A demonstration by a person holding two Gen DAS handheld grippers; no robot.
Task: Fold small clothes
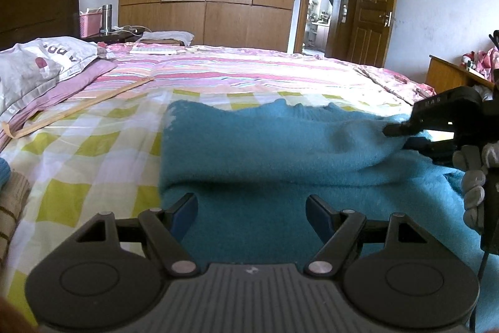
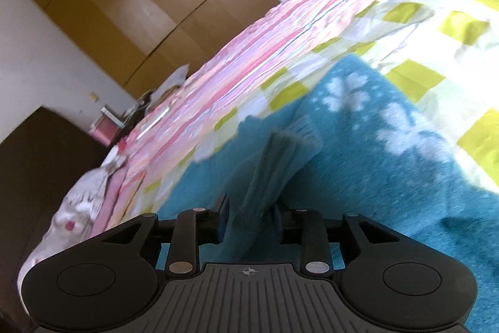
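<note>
Two low wrist views, right one rolled, sharing teal sweater (image 1: pixel 280 152).

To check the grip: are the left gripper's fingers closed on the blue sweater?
No, the left gripper fingers stand apart above the blue sweater.

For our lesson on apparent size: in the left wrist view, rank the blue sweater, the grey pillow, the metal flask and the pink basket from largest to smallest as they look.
1. blue sweater, though nearness to the camera enlarges it
2. grey pillow
3. pink basket and metal flask: too alike, both far off
</note>
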